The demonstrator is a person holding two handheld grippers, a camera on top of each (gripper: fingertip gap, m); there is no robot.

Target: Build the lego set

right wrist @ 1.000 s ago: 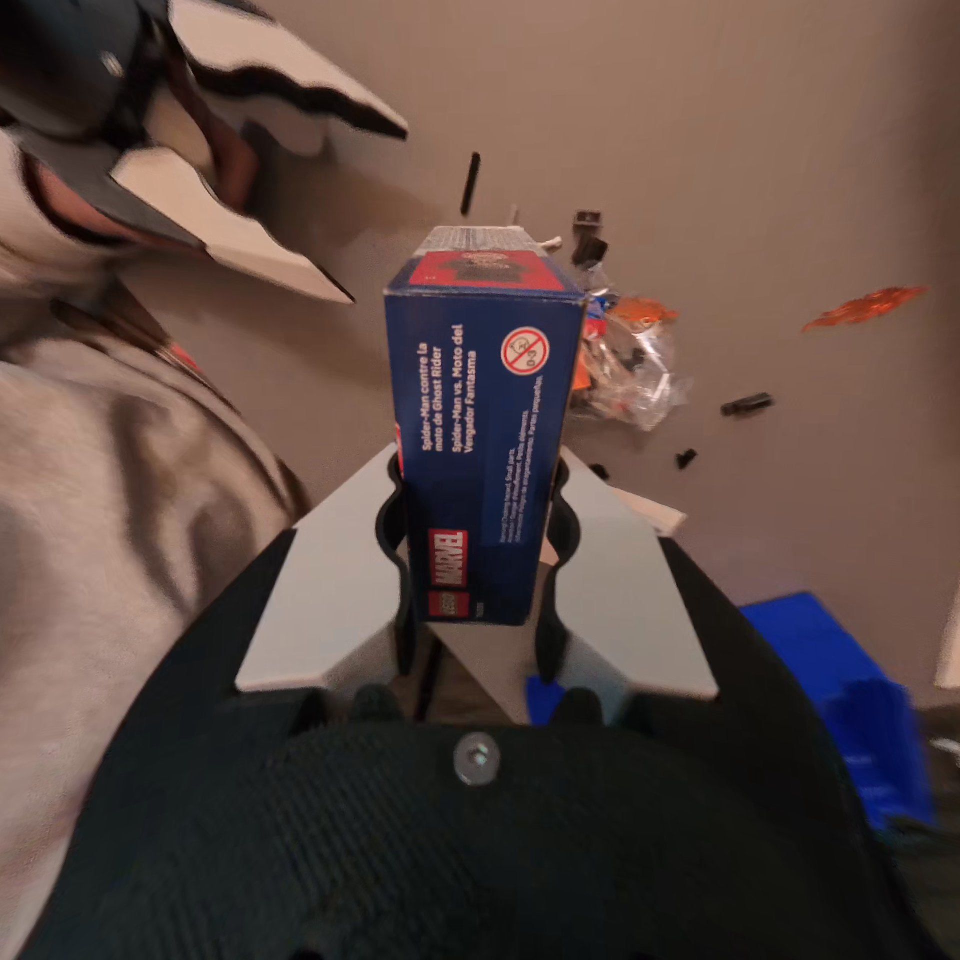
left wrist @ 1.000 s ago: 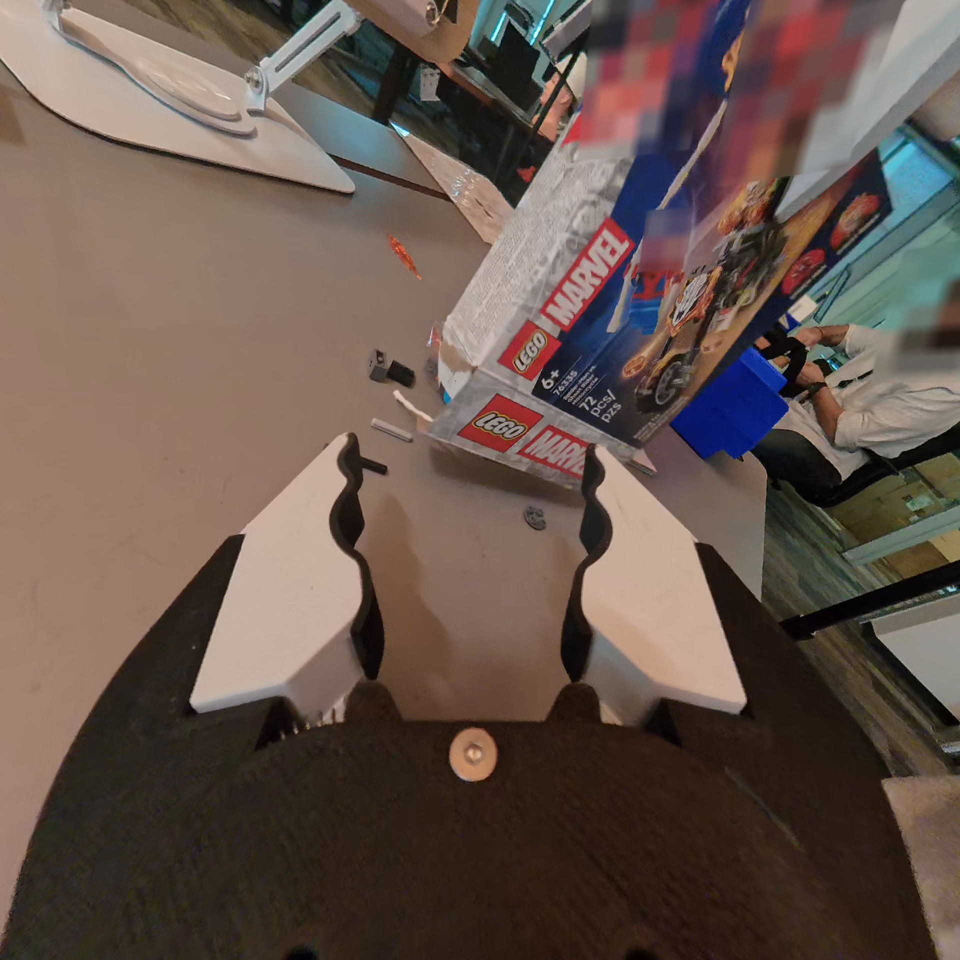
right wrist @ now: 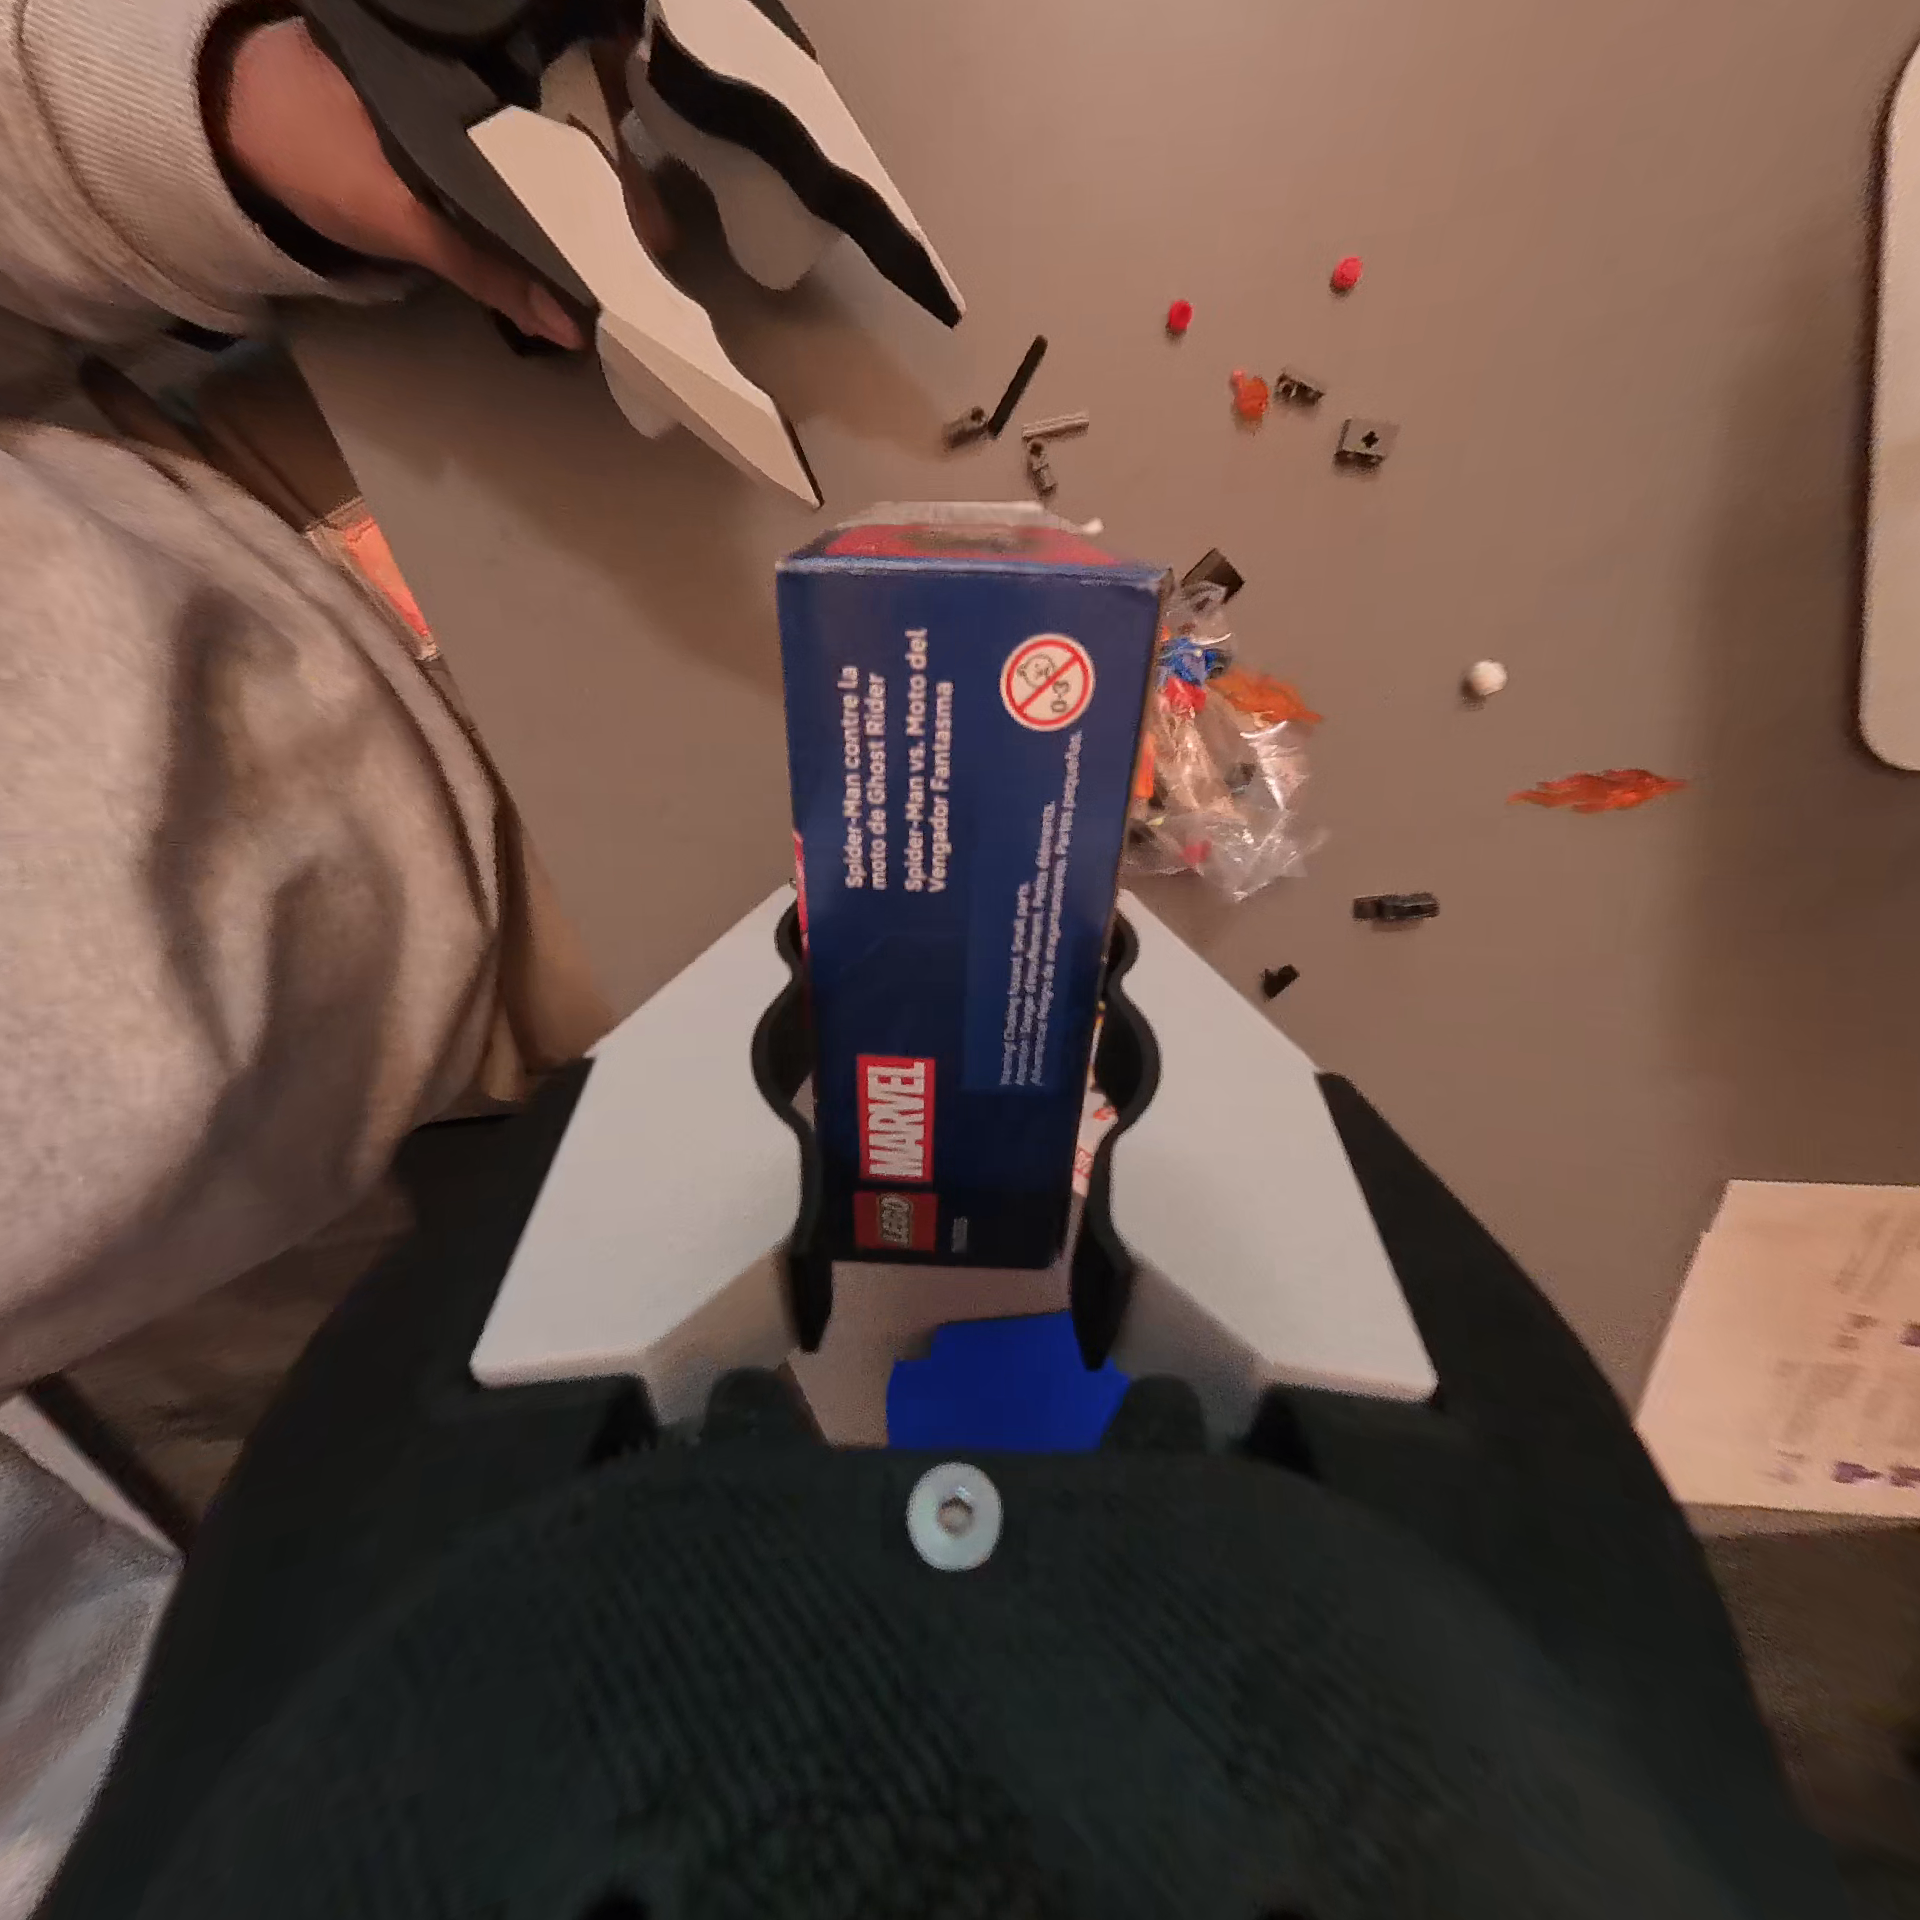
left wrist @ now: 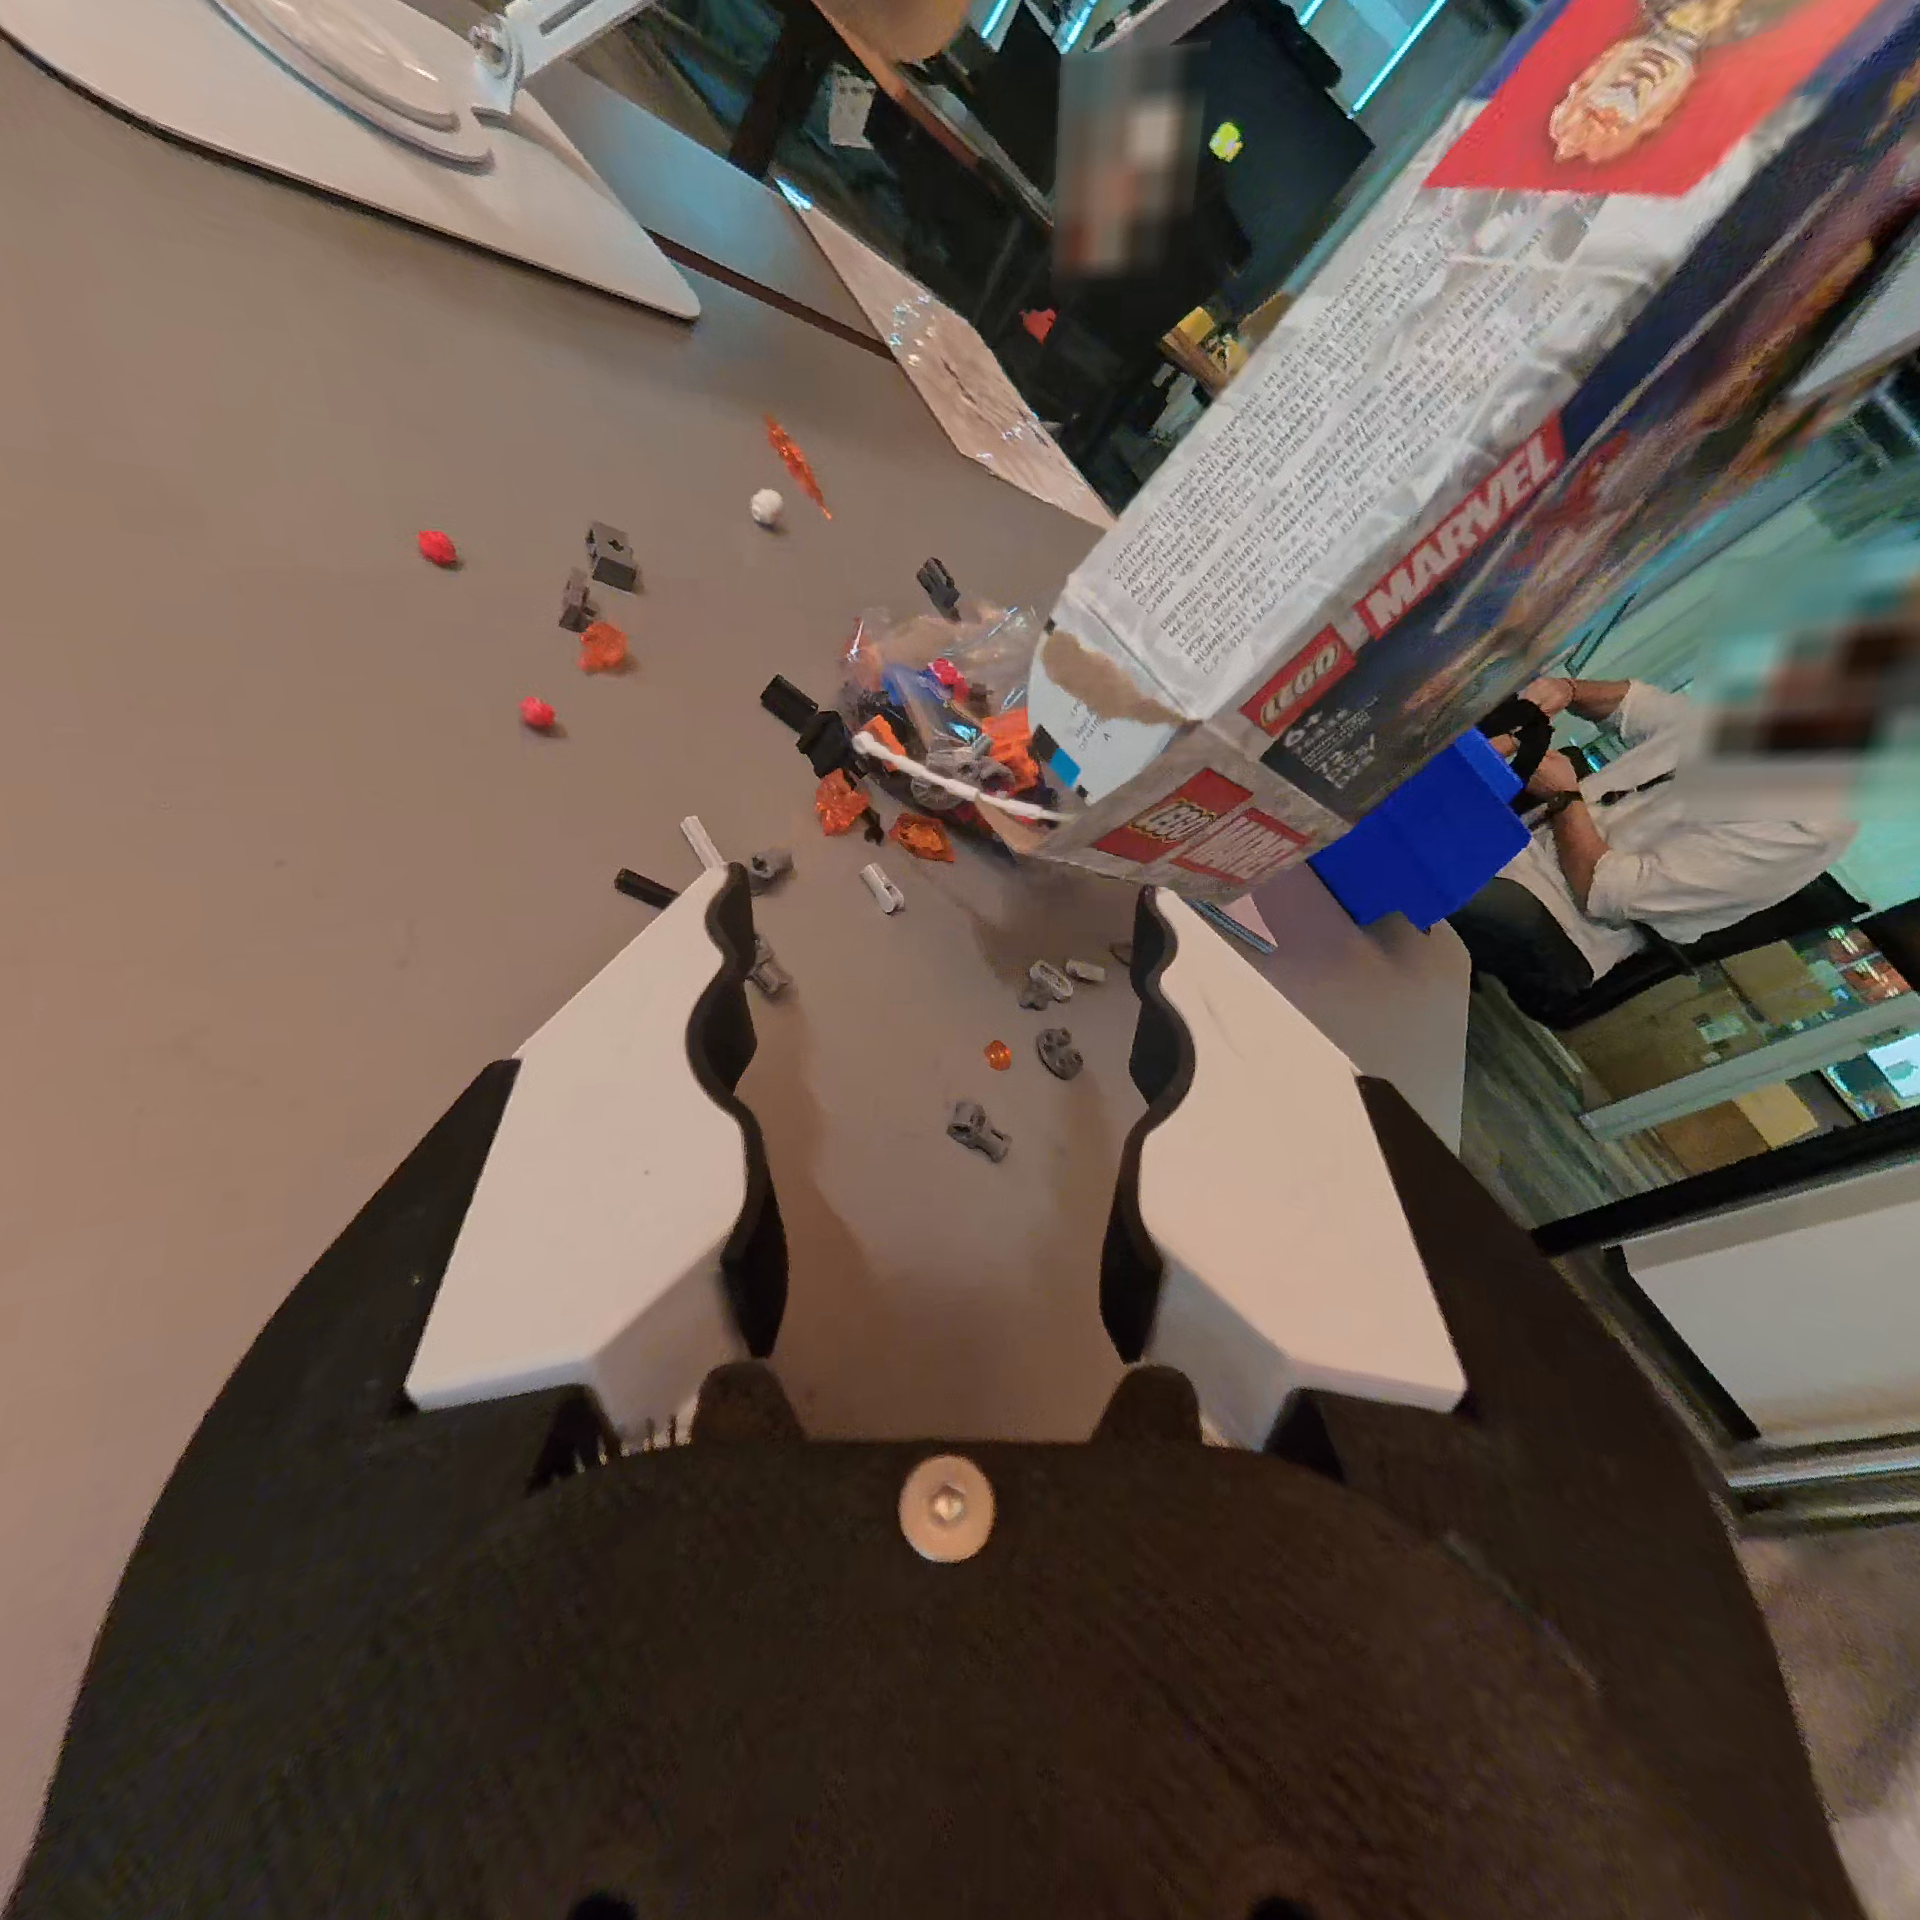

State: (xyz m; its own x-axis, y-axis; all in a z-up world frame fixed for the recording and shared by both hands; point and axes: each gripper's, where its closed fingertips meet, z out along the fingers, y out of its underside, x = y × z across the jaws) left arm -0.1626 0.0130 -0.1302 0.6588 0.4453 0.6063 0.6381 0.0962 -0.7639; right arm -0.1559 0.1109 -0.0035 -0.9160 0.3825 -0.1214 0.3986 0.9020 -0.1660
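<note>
Right tongs squeeze the blue box mid-frame, while left tongs stay spread over scattered bricks.

hand-held gripper: black body | white fingers | silver screw | grey sleeve

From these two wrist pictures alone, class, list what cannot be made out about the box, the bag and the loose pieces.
- Blue cardboard set box, right wrist view: its open lower end faces away, so whether it is empty is hidden.
- Clear plastic bag of pieces, left wrist view: partly behind the box; contents too jumbled to count.
- Small grey loose pieces: too small to identify.
- Left tongs, right wrist view: blurred.
</note>
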